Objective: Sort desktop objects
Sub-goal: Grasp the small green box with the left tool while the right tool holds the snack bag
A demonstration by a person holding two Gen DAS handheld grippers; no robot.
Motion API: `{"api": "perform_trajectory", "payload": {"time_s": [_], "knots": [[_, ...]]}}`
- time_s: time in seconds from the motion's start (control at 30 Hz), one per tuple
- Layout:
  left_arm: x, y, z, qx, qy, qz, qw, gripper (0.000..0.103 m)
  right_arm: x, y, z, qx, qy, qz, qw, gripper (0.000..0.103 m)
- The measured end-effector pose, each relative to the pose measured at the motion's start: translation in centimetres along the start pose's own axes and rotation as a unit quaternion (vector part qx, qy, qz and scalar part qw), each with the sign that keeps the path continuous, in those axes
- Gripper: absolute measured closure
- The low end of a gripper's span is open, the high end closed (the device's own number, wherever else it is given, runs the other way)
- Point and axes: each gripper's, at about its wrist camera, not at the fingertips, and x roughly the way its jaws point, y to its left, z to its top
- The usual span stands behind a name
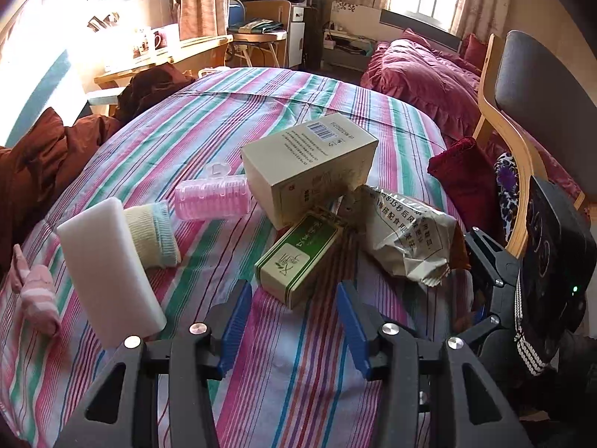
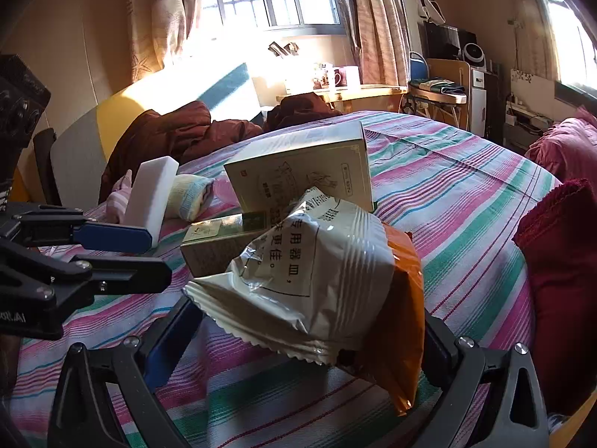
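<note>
Right wrist view — right tool point(image 2: 309, 321) around the snack packet point(image 2: 298, 268); left tool point(image 1: 291, 295) wide, empty.

Crinkled snack packet point(image 2: 317, 280), small green box point(image 1: 298, 257) and tilted beige carton point(image 1: 309, 171), clustered, touching.

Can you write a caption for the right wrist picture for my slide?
The right gripper straddles a crinkly snack bag on the striped tablecloth.

snack packet point(image 2: 317, 272) — "专用器皿", "更佳"
</note>
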Motion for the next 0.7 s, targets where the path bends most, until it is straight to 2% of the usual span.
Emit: {"api": "perform_trajectory", "payload": {"time_s": [0.23,0.57,0.7], "knots": [[2.6,-0.1,1.4,0.02,0.025,-0.003,0.9995,0.055,0.1,0.2,0.0,-0.004,-0.003,-0.003,1.0,0.0],[4.1,-0.3,1.9,0.032,0.035,-0.02,0.9987,0.055,0.2,0.4,0.0,-0.003,-0.005,-0.004,1.0,0.0],[4.0,-0.8,1.7,0.026,0.031,-0.02,0.999,0.062,0.1,0.3,0.0,-0.002,-0.007,-0.005,1.0,0.0]]}}
